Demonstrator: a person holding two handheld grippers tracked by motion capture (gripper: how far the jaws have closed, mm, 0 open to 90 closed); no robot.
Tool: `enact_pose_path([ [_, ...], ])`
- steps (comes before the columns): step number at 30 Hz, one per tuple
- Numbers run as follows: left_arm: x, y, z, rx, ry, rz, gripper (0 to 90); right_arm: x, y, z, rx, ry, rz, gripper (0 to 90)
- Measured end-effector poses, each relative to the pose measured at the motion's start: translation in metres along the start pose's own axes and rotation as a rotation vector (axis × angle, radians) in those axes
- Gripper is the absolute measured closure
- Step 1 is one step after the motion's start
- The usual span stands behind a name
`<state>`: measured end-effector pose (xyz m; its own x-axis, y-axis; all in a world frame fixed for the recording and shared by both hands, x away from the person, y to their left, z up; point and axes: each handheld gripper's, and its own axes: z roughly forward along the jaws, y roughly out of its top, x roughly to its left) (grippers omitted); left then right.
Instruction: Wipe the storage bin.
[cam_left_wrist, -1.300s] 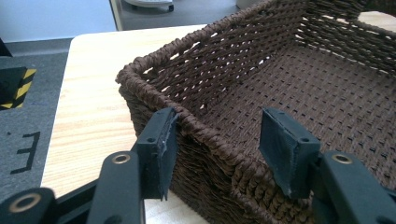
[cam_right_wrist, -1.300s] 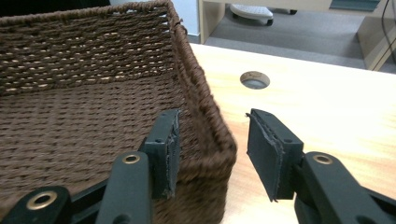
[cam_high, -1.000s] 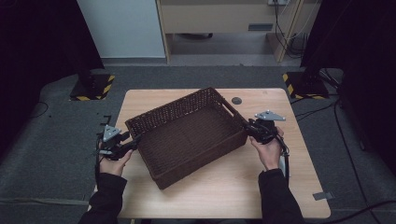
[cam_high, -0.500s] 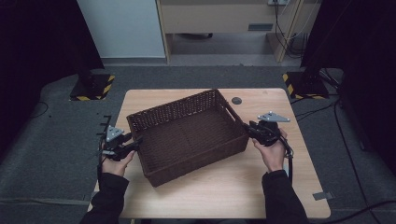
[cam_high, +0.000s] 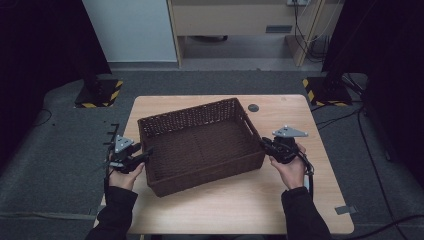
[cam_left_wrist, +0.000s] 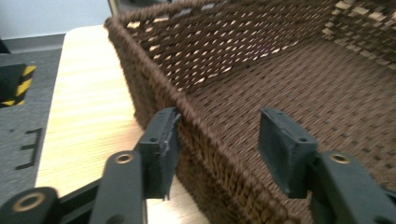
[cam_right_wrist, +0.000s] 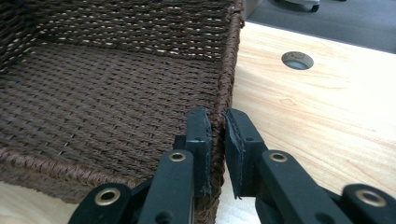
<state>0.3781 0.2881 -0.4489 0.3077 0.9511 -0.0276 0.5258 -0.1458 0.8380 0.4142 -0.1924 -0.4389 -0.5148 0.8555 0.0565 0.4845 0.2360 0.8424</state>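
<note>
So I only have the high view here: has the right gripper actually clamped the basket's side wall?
Observer: Yes. The right gripper view shows the right gripper with jaws that have just been closing, and its pads now pinch the basket wall between them.
Operator: And the left one, same grip?
Observer: Not yet. The left gripper has just been closing too, but it stands open astride the wall, and its inner pad is clear of the weave.

Dim, dark-edged high view; gripper views brighter, slightly blurred.
</note>
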Motion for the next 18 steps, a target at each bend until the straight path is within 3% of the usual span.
enact_pose_path([
  [6,0.007,-0.002,0.008,0.016,-0.006,-0.016,50.9,-0.003,0.008,0.007,-0.052,0.008,0.013,73.9],
  [9,0.011,-0.001,0.010,0.010,-0.002,-0.028,51.5,-0.004,0.011,0.017,-0.043,0.004,0.003,72.8],
  [12,0.012,-0.001,0.010,0.009,0.001,-0.027,49.1,-0.004,0.010,0.022,-0.040,0.025,0.009,78.8],
  [18,0.006,-0.001,0.006,0.022,-0.013,0.004,49.3,0.001,0.006,0.017,-0.035,0.018,0.003,80.3],
])
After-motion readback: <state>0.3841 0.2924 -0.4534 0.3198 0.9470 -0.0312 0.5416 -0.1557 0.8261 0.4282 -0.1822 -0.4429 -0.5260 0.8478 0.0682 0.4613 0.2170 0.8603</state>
